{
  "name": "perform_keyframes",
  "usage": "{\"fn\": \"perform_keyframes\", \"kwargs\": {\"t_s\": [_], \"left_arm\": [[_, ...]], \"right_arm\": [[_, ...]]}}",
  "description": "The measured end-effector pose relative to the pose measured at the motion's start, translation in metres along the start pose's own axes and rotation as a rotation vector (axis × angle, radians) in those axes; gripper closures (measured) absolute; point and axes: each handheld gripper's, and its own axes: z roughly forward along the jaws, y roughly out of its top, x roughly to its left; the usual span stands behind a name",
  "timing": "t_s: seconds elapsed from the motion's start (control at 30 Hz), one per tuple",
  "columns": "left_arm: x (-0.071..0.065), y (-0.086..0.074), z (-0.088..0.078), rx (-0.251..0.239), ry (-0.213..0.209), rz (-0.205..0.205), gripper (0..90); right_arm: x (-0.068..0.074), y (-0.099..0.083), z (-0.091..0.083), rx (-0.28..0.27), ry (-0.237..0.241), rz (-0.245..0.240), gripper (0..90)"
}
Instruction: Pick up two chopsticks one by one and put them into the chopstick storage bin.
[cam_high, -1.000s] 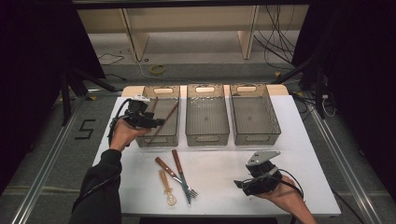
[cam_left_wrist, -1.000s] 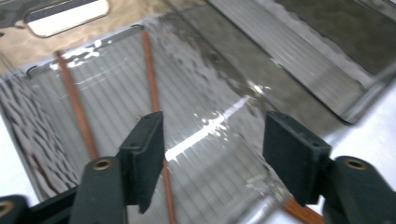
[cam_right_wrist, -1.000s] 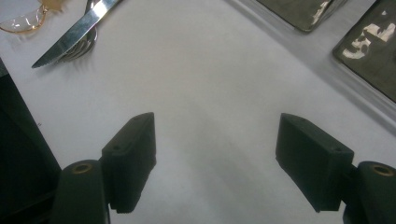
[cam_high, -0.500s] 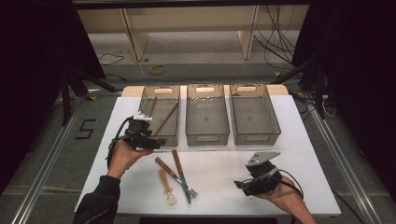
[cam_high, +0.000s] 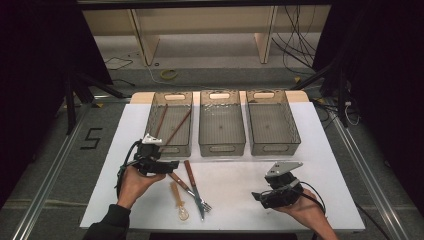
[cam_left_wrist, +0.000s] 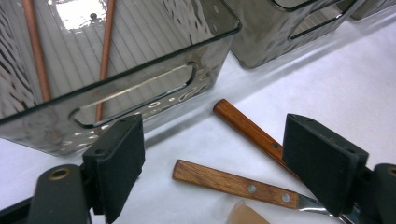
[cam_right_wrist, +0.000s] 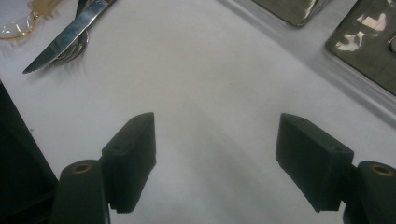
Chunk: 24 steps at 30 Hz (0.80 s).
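Its jaws just spread wide and empty, the left claw has dropped from the left bin to the wooden-handled knife and fork, likely its next pick, while the right claw waits open.

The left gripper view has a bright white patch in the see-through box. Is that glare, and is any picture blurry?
Yes, in the left gripper view that patch is lamp glare on the left bin; the wooden handles look sharp. In the right gripper view the knife is slightly soft. The high view is dim around the white table.
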Motion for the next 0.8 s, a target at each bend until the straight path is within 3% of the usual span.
{"fn": "perform_keyframes", "kwargs": {"t_s": [0.37,0.63,0.8], "left_arm": [[-0.013,-0.017,0.002,0.005,-0.005,0.000,18.1],[-0.014,-0.029,0.007,0.042,-0.003,-0.022,17.8],[-0.018,-0.035,0.010,0.061,-0.003,-0.013,17.8]], "right_arm": [[-0.001,-0.002,0.000,-0.006,0.001,0.013,29.7],[0.000,-0.002,0.001,-0.003,0.005,0.004,29.7],[0.002,-0.002,0.000,-0.004,0.003,0.006,29.7]]}}
